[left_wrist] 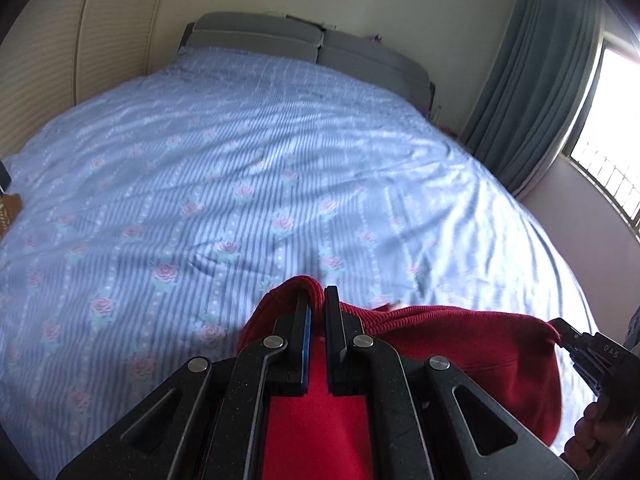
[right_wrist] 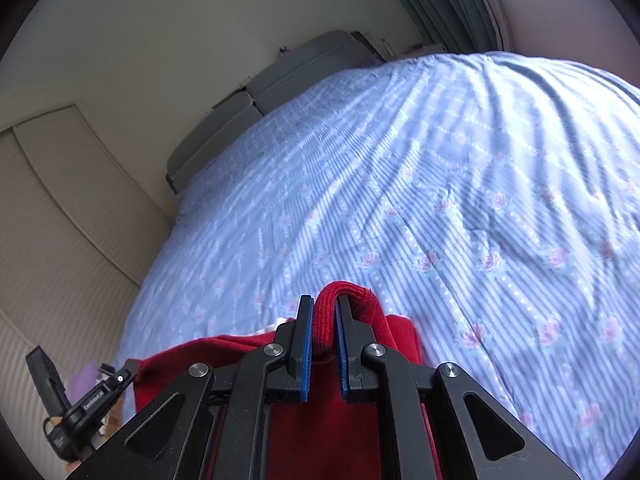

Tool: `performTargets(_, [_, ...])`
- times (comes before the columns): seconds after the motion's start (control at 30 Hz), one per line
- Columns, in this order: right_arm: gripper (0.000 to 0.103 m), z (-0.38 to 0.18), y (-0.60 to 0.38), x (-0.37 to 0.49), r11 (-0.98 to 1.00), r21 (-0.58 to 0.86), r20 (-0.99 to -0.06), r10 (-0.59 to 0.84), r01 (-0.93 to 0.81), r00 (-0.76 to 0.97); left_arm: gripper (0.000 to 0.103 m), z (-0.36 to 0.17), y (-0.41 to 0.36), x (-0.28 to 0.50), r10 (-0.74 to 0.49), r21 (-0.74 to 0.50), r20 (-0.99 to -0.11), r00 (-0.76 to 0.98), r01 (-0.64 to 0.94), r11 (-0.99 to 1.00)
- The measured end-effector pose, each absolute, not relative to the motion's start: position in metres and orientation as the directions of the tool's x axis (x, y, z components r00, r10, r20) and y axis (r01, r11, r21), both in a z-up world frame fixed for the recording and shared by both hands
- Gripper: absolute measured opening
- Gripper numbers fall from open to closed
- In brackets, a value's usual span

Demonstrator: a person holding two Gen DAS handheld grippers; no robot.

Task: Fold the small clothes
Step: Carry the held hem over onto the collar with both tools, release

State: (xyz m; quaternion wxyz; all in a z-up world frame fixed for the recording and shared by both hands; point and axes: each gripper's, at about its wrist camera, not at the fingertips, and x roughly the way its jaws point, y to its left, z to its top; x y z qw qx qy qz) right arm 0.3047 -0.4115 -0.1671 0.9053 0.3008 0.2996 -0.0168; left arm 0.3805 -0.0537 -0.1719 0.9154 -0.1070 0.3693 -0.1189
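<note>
In the left wrist view, a ribbed edge of the red garment is pinched between the narrow jaws of the left gripper, the cloth bulging up between the pads and hanging below them. The garment is held clear above the blue floral bedspread, near its lower edge and well apart from the grey headboard. At the right border the other tool is seen at the cloth's far end.

In the right wrist view, the right gripper is likewise clamped on a red ribbed edge (a hem or cuff, which cannot be told), with the garment spread beneath it toward the left gripper at lower left. The bedspread lies beyond and below.

The step in hand is judged to be the carrying of the garment, held by two points, over the bedspread. Next, an even lowering is called for, so that the cloth is laid flat and unwrinkled before any fold is made.
</note>
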Motion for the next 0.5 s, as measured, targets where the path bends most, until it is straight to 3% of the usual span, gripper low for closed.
performTargets(0.3, [0.012, -0.209, -0.405, 0.336, 0.851, 0.462, -0.639, 0.126, 0.249, 0.759, 0.011, -0.187, -0.06, 0.381, -0.31, -0.263, -0.67, 0.675, 0.174, 0.949])
performTargets(0.47, [0.03, -0.194, -0.401, 0.327, 0.862, 0.461, -0.612, 0.136, 0.212, 0.779, 0.018, -0.168, -0.057, 0.363, -0.331, -0.248, -0.657, 0.678, 0.221, 0.943])
performTargets(0.5, [0.042, -0.188, -0.401, 0.323, 0.871, 0.447, -0.608, 0.126, 0.206, 0.784, 0.031, -0.164, -0.056, 0.357, -0.322, -0.232, -0.653, 0.686, 0.223, 0.947])
